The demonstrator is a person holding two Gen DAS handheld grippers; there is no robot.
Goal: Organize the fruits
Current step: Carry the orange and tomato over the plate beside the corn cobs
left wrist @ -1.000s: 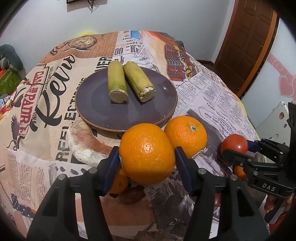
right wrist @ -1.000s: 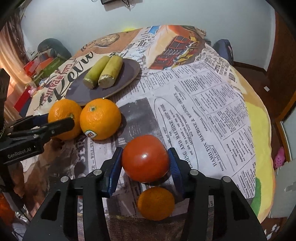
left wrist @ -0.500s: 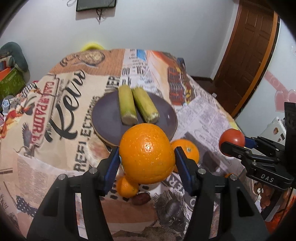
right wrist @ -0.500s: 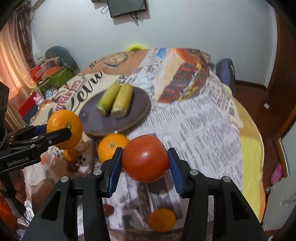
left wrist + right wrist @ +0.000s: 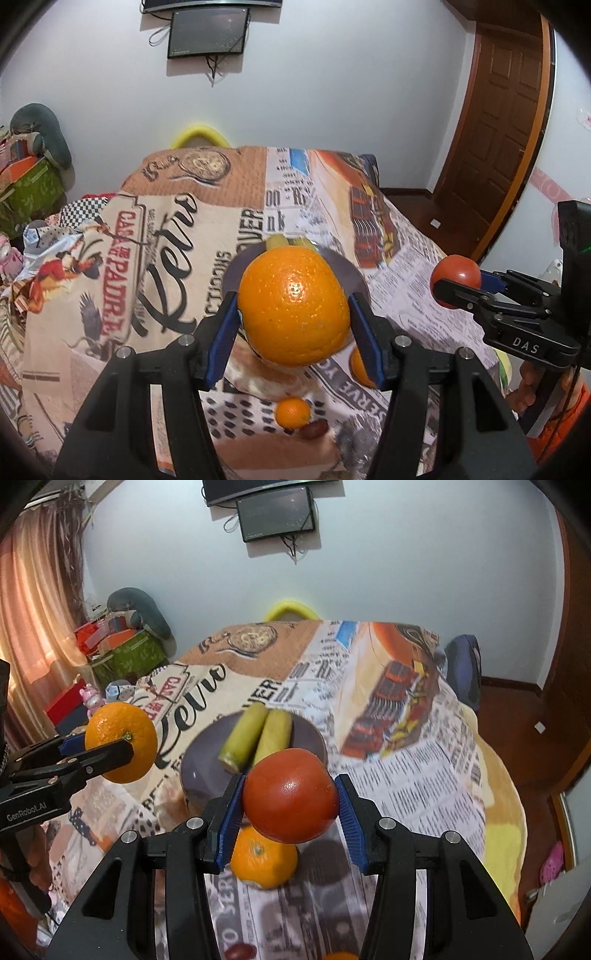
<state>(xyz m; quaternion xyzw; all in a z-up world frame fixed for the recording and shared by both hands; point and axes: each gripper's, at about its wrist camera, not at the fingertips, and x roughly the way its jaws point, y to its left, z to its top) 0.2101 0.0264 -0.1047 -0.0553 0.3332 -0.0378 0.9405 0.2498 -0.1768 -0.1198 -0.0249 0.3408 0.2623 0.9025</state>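
My left gripper [image 5: 293, 306] is shut on a large orange [image 5: 293, 306] and holds it high above the table; it also shows in the right wrist view [image 5: 121, 743]. My right gripper [image 5: 290, 795] is shut on a red tomato [image 5: 290, 795], also raised; the tomato also shows in the left wrist view [image 5: 457, 272]. A dark purple plate [image 5: 201, 771] on the table carries two green sugarcane pieces [image 5: 258, 738]. A second orange [image 5: 263, 860] lies on the cloth below the tomato. A small mandarin [image 5: 293, 412] lies near the table's front edge.
The table wears a newspaper-print cloth [image 5: 406, 775]. A small dark red fruit [image 5: 314, 430] lies beside the mandarin. Another mandarin [image 5: 340, 955] peeks at the bottom edge. Boxes and clutter [image 5: 122, 653] stand at the far left; a wooden door [image 5: 506, 122] stands at the right.
Both grippers have risen well above the table, carrying the orange and the tomato. The plate and remaining fruits now sit lower and farther in view.
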